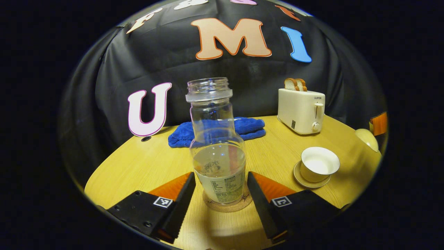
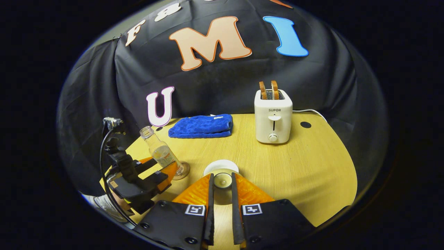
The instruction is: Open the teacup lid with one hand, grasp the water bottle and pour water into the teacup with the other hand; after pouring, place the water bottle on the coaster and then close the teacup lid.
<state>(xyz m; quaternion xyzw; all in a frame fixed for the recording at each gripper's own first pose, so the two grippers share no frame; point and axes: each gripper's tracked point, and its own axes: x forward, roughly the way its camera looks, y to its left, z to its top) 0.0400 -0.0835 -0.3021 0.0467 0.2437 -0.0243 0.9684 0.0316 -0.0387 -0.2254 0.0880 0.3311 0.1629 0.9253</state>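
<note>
A clear, capless water bottle (image 1: 218, 163) with some water in it stands upright on a round cork coaster (image 1: 227, 207). My left gripper (image 1: 220, 177) is open, one finger close on each side of the bottle's labelled base with a thin gap. The open teacup (image 1: 319, 164) sits on its saucer (image 1: 310, 181) to the right. My right gripper (image 2: 222, 184) is shut on the knob of the cream teacup lid (image 2: 221, 166), held in the air; that lid (image 1: 367, 138) hangs beyond the cup. The bottle (image 2: 160, 151) and left gripper (image 2: 152, 175) appear at the left.
A white toaster (image 2: 273, 116) with two bread slices stands at the back right of the wooden table (image 2: 312, 166). A folded blue towel (image 2: 203, 125) lies at the back centre. A cable (image 2: 104, 166) runs from the left gripper's handle.
</note>
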